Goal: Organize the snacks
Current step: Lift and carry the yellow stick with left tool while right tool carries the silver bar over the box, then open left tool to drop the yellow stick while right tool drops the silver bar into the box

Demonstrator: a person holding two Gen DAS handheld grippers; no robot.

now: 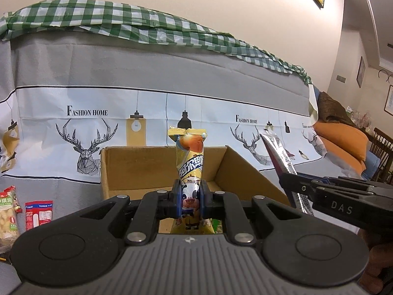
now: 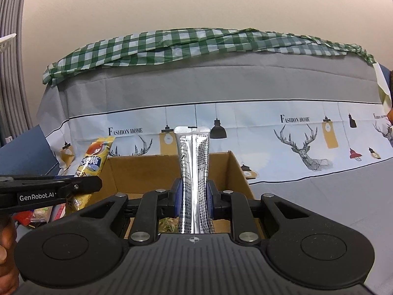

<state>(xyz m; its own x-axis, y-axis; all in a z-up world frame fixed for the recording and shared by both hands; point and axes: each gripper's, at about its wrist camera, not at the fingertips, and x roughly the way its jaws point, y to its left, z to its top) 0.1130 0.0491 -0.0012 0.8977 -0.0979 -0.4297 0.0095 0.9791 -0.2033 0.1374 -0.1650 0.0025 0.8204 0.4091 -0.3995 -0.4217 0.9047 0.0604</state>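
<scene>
I am clamping my left gripper (image 1: pixel 191 198) on a yellow cow-printed snack pack (image 1: pixel 191 162) and my right gripper (image 2: pixel 195 198), marked DAS, on a silver sachet (image 2: pixel 194 172), both above the cardboard box (image 1: pixel 235 169); behind, cloth (image 1: pixel 87 112) reading "FASHION HOME".

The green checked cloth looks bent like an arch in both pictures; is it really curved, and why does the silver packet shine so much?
Left wrist view: the green checked cloth bows because the fisheye lens bends straight lines near the edges. Right wrist view: the same bowing, and the silver packet in the right tool mirrors the room light along its crease. Both views are sharp, evenly lit, without hard shadows.
</scene>
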